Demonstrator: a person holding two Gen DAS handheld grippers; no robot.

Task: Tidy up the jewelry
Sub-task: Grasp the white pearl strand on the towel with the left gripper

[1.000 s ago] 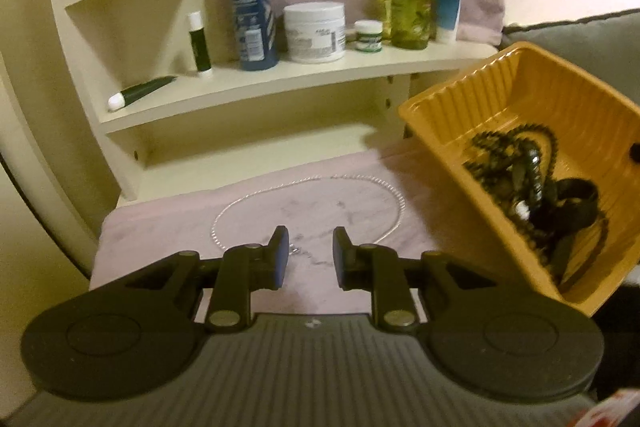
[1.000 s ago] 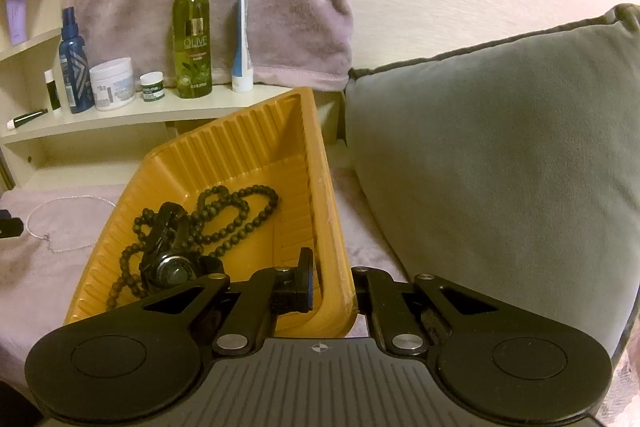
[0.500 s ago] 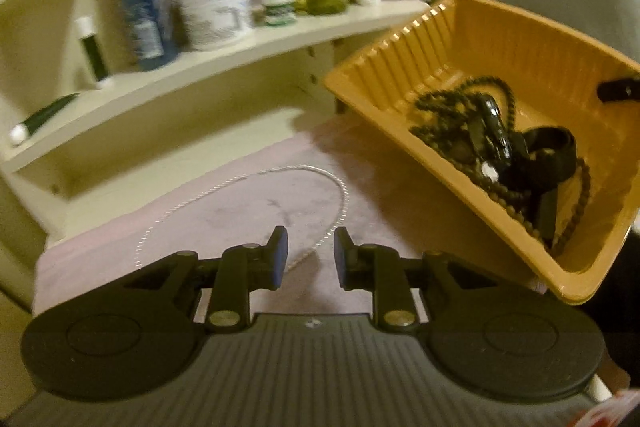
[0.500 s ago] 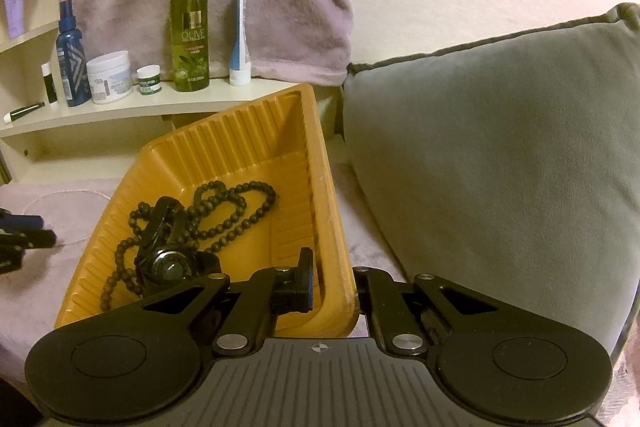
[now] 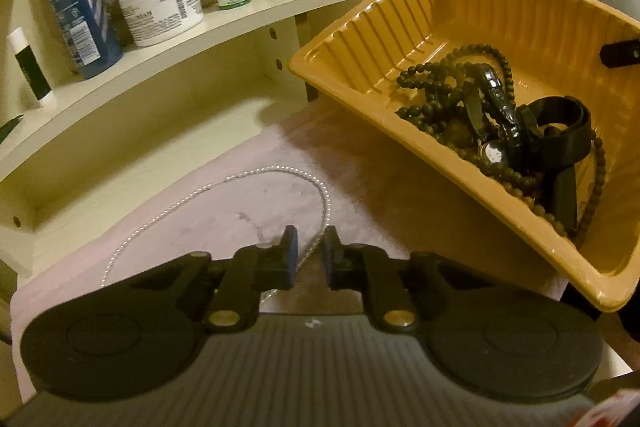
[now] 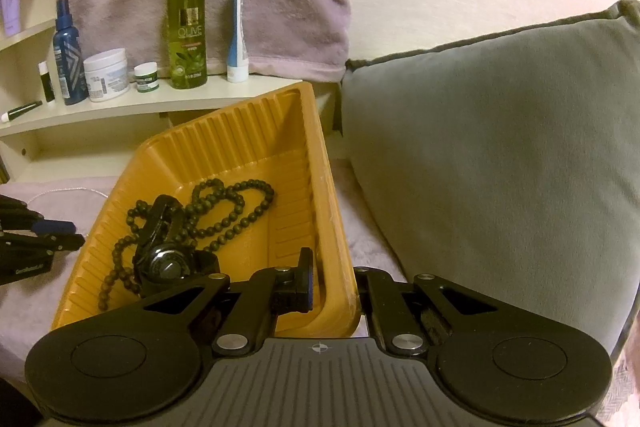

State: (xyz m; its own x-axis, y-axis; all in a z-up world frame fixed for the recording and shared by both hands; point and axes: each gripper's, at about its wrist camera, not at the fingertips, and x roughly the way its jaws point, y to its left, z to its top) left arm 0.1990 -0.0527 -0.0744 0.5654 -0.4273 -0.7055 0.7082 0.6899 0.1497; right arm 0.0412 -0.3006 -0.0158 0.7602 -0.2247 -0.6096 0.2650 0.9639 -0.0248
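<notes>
Left gripper [image 5: 308, 255]: jaws have just been closing; the thin silver bead-chain necklace [image 5: 256, 175] runs between them, pads narrow but not visibly pinching it.
Change: gripper has dropped onto the chain's near end; loop lies on the pale pink cloth [image 5: 360, 163].
Right gripper [image 6: 332, 283]: clamped on the rim of the ribbed orange plastic tray [image 6: 240, 131], holding it tilted.
Tray contents: dark bead strand [image 6: 232, 203], black watch [image 6: 168, 259].
Meaning: pickup likely imminent; transfer to tray remains.

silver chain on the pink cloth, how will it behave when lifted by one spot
The chain is fine beads in a loose loop, so probably floppy: it should dangle and swing. It looks light. So thin, it may slip from the left tongs, which have just been closing around it.
</notes>
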